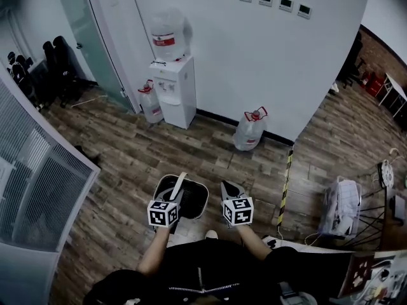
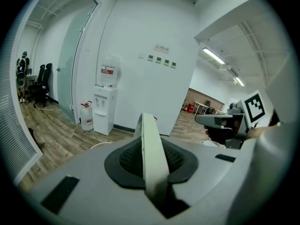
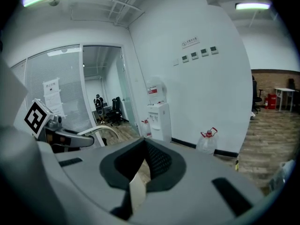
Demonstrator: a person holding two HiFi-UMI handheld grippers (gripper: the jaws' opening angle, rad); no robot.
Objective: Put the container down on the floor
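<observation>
- Your left gripper (image 1: pixel 175 198) has its jaws clamped on the pale handle (image 2: pixel 151 158) of the container (image 1: pixel 194 202); the handle runs upright between them
- The dark container hangs just ahead of your body, between the two grippers, over the wooden floor (image 1: pixel 121 151); whether it touches the floor cannot be told
- Your right gripper (image 1: pixel 230 190) sits just beside the container's right rim, jaws closed on a narrow pale strip (image 3: pixel 137 191); whether that strip belongs to the container is unclear

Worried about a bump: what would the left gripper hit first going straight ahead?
Likely the white wall just right of the water dispenser, though far off; nothing nearer shows.
</observation>
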